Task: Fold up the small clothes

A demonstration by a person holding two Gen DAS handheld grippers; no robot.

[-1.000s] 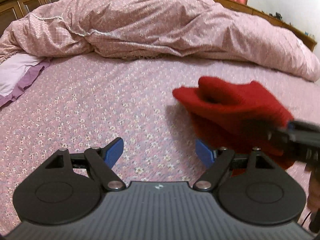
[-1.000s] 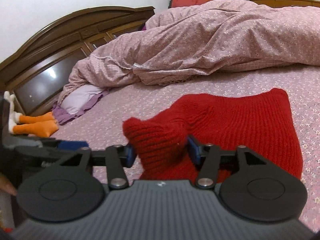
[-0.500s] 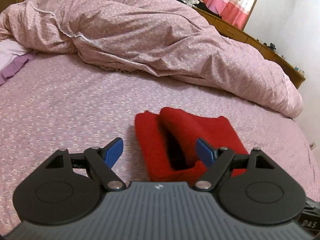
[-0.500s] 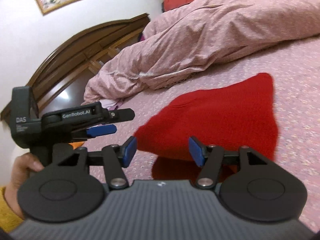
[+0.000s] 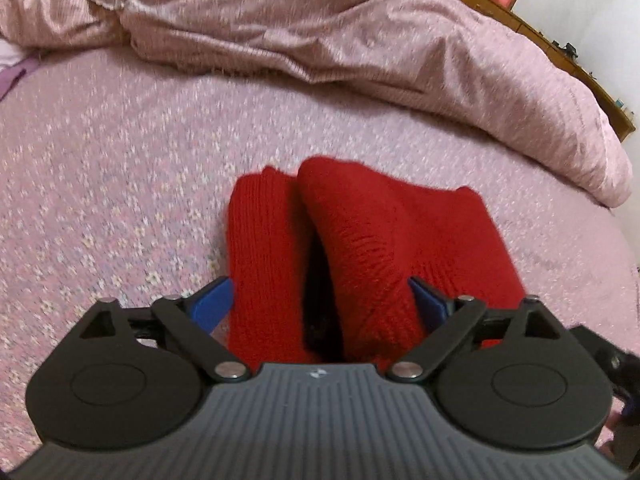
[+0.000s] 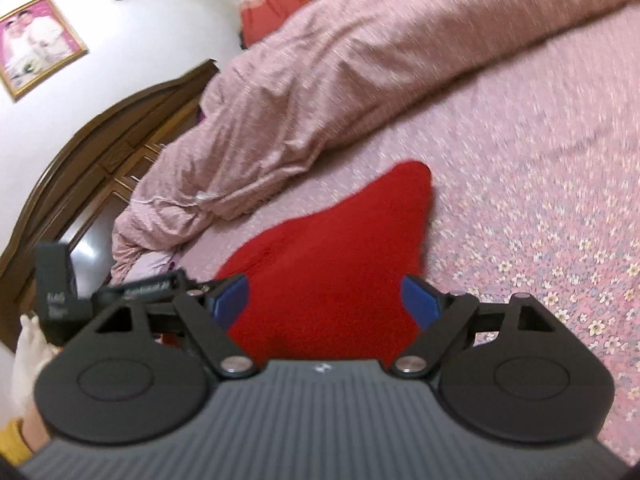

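Note:
A red knit garment (image 5: 360, 232) lies folded on the flowered pink bed sheet (image 5: 100, 160), with a dark gap between its two layers. My left gripper (image 5: 320, 304) hangs over its near end, jaws opening wide. The cloth lies between the blue pads (image 5: 212, 304), which do not press on it. In the right wrist view the same garment (image 6: 340, 248) tapers to a point away from me. My right gripper (image 6: 326, 300) straddles its near part, jaws opening, pads off the knit. The left gripper's body (image 6: 120, 292) shows at the left there, held by a hand (image 6: 28, 344).
A crumpled pink duvet (image 5: 320, 20) is heaped along the far side of the bed. A dark wooden headboard (image 6: 100, 152) stands at the left, with a framed picture (image 6: 36, 44) on the wall above. A lilac pillow edge (image 5: 12, 68) shows at the far left.
My right gripper let go of the red fold and spread its jaws, and its view rolled. My left gripper moved over to the garment, which now lies folded between its fingers.

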